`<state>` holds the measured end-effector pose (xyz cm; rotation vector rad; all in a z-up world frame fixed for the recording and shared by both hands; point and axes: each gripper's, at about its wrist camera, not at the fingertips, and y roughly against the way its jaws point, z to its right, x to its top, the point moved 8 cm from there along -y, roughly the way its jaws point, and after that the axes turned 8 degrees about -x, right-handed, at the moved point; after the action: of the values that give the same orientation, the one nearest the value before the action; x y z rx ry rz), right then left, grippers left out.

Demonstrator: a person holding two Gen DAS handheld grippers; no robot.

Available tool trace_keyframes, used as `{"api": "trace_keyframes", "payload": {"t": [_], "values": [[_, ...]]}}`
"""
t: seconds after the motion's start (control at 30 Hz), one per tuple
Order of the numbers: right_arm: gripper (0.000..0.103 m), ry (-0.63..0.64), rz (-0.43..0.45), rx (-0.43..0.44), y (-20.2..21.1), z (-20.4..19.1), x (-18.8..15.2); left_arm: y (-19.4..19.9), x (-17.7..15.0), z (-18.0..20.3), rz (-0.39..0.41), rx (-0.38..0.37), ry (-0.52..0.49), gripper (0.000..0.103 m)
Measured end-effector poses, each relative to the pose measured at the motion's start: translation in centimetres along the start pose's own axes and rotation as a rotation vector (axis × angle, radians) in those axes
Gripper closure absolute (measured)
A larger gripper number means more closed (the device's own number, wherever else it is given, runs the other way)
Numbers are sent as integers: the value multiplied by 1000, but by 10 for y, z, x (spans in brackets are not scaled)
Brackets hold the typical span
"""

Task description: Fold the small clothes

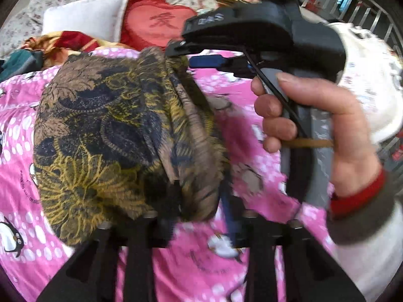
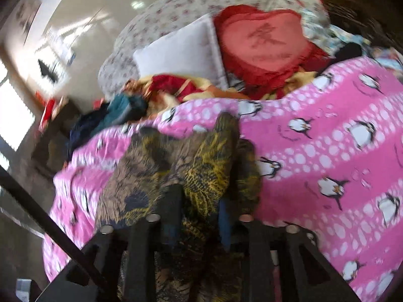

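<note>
**Left wrist view: patterned garment bunched on pink bed cover**

Brown-yellow patterned garment [image 1: 113, 130] lies heaped on the penguin bed cover [image 1: 20, 115]. Left claw [image 1: 199, 214] blurred, cloth at its fingers; grip unclear. Right claw [image 2: 199, 216] likewise: cloth between fingers, pressing or not unreadable. Red heart cushion [image 2: 259, 45] behind.

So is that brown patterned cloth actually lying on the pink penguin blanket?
Touching. In the right wrist view the brown patterned cloth drapes directly onto the pink penguin blanket, no gap.
</note>
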<state>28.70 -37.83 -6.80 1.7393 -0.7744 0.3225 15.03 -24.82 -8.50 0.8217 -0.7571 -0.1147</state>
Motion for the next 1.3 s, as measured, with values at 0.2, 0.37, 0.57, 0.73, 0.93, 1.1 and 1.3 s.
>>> {"api": "trace_keyframes", "payload": {"t": [0.2,0.37,0.57,0.73,0.93,1.1,1.3], "values": [[25,27,77,32,41,-11,-5,75,-1,-34,153,190,-63,31],[25,88,2,28,12,-39,-21,68,-11,-94,116,326,47,31],[77,246,89,-211,-1,-40,-10,47,-32,-100,59,305,82,31],[79,118,57,-239,-8,12,-1,33,-34,-99,30,292,83,31],[34,142,118,-93,33,-21,-6,29,-35,-98,31,280,119,31],[40,221,16,-177,-15,-52,-7,29,-39,-93,26,272,124,31],[90,210,30,-180,-18,-44,-3,46,-36,-95,59,275,109,31]]}}
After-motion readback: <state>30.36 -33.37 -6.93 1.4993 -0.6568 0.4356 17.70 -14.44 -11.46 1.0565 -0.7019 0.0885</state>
